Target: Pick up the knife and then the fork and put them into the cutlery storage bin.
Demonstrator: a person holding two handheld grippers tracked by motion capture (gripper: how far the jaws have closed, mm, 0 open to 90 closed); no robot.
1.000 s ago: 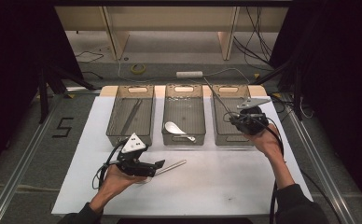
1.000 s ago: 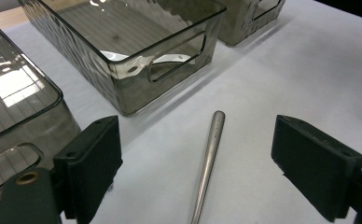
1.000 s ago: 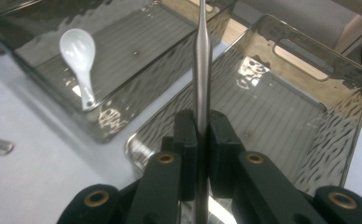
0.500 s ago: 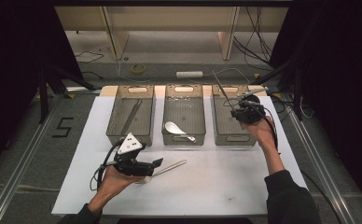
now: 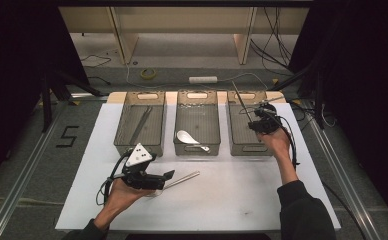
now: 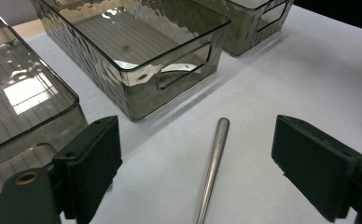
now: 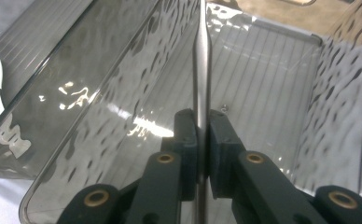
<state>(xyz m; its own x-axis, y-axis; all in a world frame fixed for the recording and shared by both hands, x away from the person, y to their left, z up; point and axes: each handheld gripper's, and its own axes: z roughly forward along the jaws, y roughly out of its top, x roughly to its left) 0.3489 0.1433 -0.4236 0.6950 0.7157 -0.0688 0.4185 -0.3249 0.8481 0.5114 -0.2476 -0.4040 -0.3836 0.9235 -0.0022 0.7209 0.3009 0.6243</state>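
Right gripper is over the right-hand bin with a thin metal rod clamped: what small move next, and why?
Probably lower a little further, then open. The right gripper is shut on the metal rod, which stands steeply over the right bin rather than lying on its floor. Releasing lower should keep it from bouncing.

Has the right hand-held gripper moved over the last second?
Yes. The right hand-held gripper, shut on a metal rod, has shifted from the right bin's right rim inward over the bin.
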